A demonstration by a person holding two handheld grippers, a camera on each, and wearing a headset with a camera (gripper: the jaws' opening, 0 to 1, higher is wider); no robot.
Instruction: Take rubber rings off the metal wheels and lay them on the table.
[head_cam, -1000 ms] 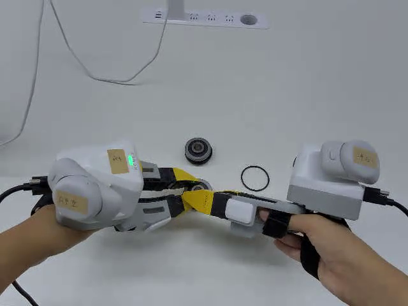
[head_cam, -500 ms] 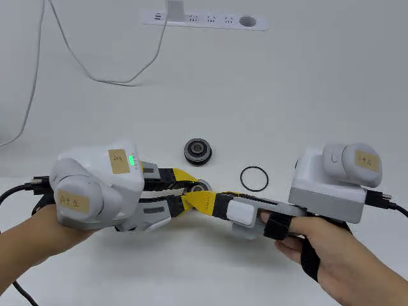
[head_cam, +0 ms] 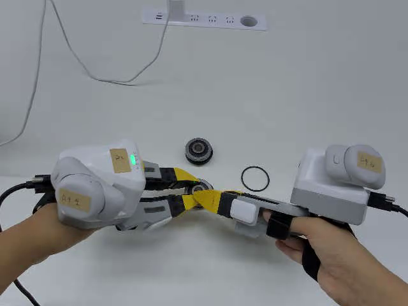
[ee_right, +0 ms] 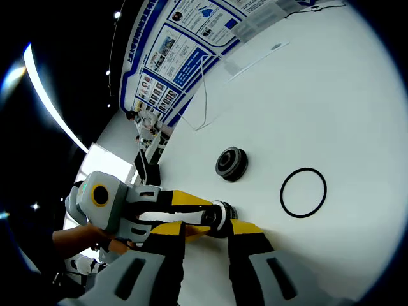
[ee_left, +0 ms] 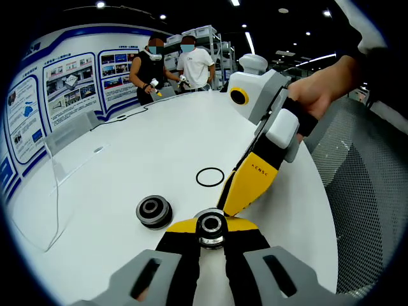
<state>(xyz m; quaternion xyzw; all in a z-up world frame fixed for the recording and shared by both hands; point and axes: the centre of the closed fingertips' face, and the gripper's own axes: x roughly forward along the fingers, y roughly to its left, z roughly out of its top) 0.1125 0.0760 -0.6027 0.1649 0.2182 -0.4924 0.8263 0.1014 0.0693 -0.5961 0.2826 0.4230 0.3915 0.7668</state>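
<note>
The left gripper (head_cam: pixel 186 189) is clamped tight on a metal wheel (ee_left: pixel 211 227), held just above the table (head_cam: pixel 287 95). The right gripper (head_cam: pixel 209 200) has its narrowly parted tips at that wheel's rim; I cannot tell whether they grip it. A second wheel (head_cam: pixel 199 150) and a loose rubber ring (head_cam: pixel 255 178) lie nearby on the table.

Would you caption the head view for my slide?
Left hand-held gripper grips a wheel, right hand-held gripper at it, ring beyond.

The white left gripper (head_cam: pixel 194 189) and white right gripper (head_cam: pixel 205 199) have yellow-and-black jaws and tan paper stickers (head_cam: pixel 118 160). A small green light (head_cam: pixel 132 160) glows on the left one. A black cable (head_cam: pixel 390 205) trails from the right.
</note>
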